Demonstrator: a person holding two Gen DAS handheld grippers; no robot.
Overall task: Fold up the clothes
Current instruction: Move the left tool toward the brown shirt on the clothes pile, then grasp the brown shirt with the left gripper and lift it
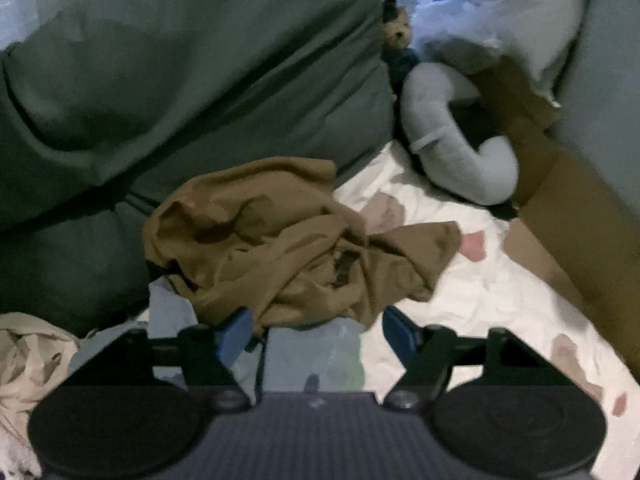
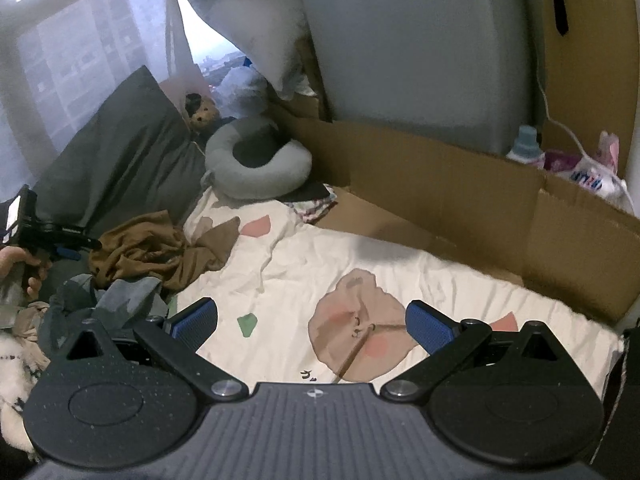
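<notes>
A crumpled brown garment [image 1: 288, 236] lies on the white patterned sheet [image 1: 472, 292], against a dark green pillow [image 1: 180, 80]. My left gripper [image 1: 316, 330] is open just in front of the garment's near edge, with a grey-blue cloth [image 1: 308, 352] under it and nothing between its fingers. In the right wrist view the brown garment [image 2: 160, 252] sits at the left and the left gripper [image 2: 68, 246] hovers beside it, held by a hand [image 2: 24, 268]. My right gripper [image 2: 312, 326] stands open above the bare sheet [image 2: 460, 276], holding nothing.
A grey neck pillow [image 2: 260, 164] and a small plush toy [image 2: 202, 112] sit at the head of the bed. Cardboard [image 2: 460, 192] lines the right side. More loose clothes [image 2: 80, 308] are heaped at the left. A beige cloth [image 1: 28, 356] lies at the lower left.
</notes>
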